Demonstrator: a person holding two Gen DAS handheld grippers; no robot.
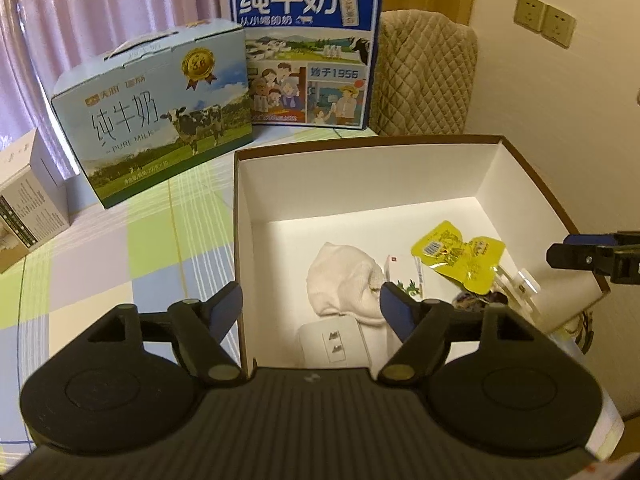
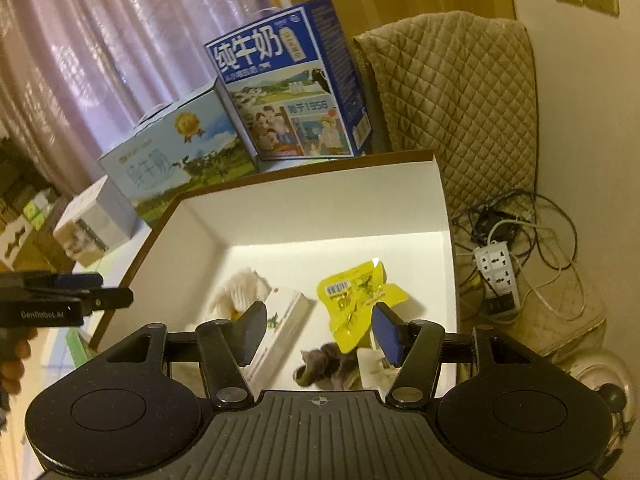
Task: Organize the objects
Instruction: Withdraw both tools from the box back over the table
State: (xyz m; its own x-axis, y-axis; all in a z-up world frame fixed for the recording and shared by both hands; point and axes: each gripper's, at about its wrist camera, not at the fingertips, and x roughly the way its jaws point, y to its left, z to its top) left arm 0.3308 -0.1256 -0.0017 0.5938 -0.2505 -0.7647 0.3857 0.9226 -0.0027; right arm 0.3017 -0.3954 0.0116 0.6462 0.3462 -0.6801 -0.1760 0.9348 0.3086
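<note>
An open brown box with white inner walls [image 1: 360,176] [image 2: 320,208] holds a white rolled cloth [image 1: 340,280] [image 2: 240,288], a small white carton [image 1: 404,276] [image 2: 280,316], a yellow pouch [image 1: 460,256] [image 2: 352,300], a white socket plate [image 1: 334,344] and a dark cloth [image 2: 328,364]. My left gripper [image 1: 311,304] is open and holds nothing; it straddles the box's left wall near the front corner. Above the box's near side, my right gripper [image 2: 320,320] is open and holds nothing. Each gripper shows side-on in the other view: right gripper [image 1: 560,255], left gripper [image 2: 116,290].
Two milk cases [image 1: 160,112] [image 1: 308,52] stand behind the box on a checked tablecloth [image 1: 120,272]. A small white box [image 1: 28,208] lies at the left. A quilted chair cover [image 2: 452,92] and a power strip with tangled cables [image 2: 496,276] are at the right.
</note>
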